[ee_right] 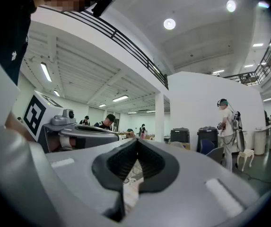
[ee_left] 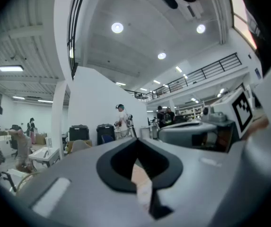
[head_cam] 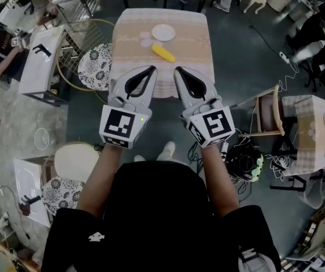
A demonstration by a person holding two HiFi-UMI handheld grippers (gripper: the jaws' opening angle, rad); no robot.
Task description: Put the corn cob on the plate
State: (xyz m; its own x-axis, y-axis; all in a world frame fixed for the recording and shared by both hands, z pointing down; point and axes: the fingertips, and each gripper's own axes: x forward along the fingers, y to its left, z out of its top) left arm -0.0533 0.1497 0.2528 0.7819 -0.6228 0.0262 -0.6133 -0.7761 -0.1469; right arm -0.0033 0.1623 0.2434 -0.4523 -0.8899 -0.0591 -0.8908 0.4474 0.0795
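A yellow corn cob (head_cam: 163, 52) lies on the beige-clothed table (head_cam: 190, 38), just below a small white plate (head_cam: 163, 33) that has nothing on it. My left gripper (head_cam: 152, 68) and right gripper (head_cam: 178, 69) are held side by side, level, short of the table's near edge. Both are shut with nothing between their tips. In the left gripper view the left gripper (ee_left: 136, 139) has its jaws meeting at the tip. The right gripper view shows the same for the right gripper (ee_right: 136, 140). Neither gripper view shows the corn or the plate.
A stool with a flowered cushion (head_cam: 96, 66) and a yellow hoop (head_cam: 71, 81) stand left of the table. A wooden chair (head_cam: 267, 115) and a cloth-covered stand (head_cam: 312, 132) are on the right. White desks (head_cam: 40, 61) with seated people line the left side.
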